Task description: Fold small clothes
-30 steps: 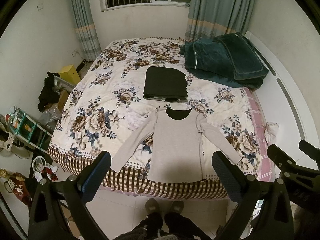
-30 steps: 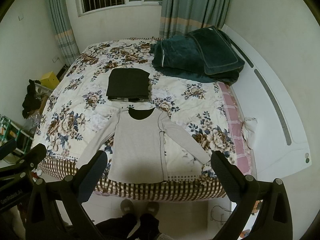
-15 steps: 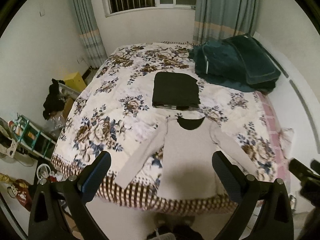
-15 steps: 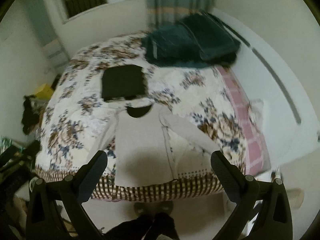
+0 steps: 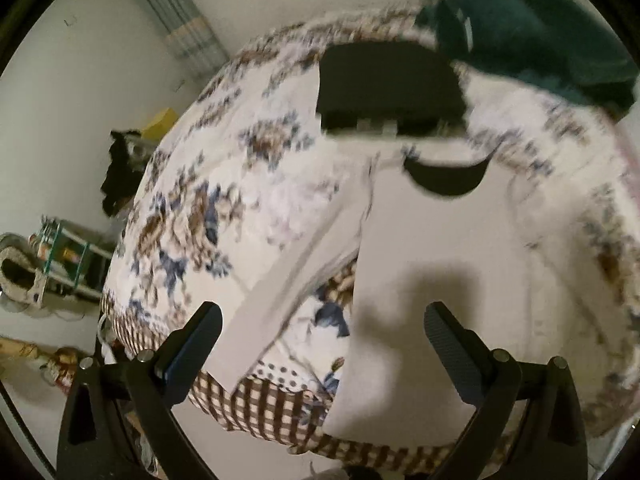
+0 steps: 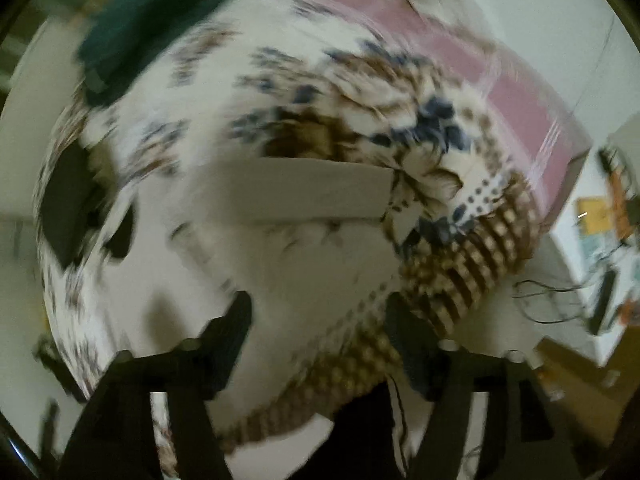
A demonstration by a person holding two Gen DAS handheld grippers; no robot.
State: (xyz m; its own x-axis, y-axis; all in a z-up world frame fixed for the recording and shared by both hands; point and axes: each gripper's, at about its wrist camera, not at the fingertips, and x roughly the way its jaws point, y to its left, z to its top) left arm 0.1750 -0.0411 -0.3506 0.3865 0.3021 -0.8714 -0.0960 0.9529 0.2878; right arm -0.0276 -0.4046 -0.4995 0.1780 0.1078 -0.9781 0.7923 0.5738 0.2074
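both grippers, left [image 5: 322, 326] and right [image 6: 320, 316], gape over flat, sleeves-spread grey top [image 5: 432, 280]

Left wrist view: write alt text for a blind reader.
A grey shirt lies flat on a floral bed, sleeves spread, with the open left gripper over its hem. A folded black garment sits beyond the collar. The image is blurred.

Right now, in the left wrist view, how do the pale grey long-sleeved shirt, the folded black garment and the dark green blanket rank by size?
1. Pale grey long-sleeved shirt, though it lies nearest the camera.
2 and 3. Dark green blanket and folded black garment: unsure, as the blanket is cut off by the frame.
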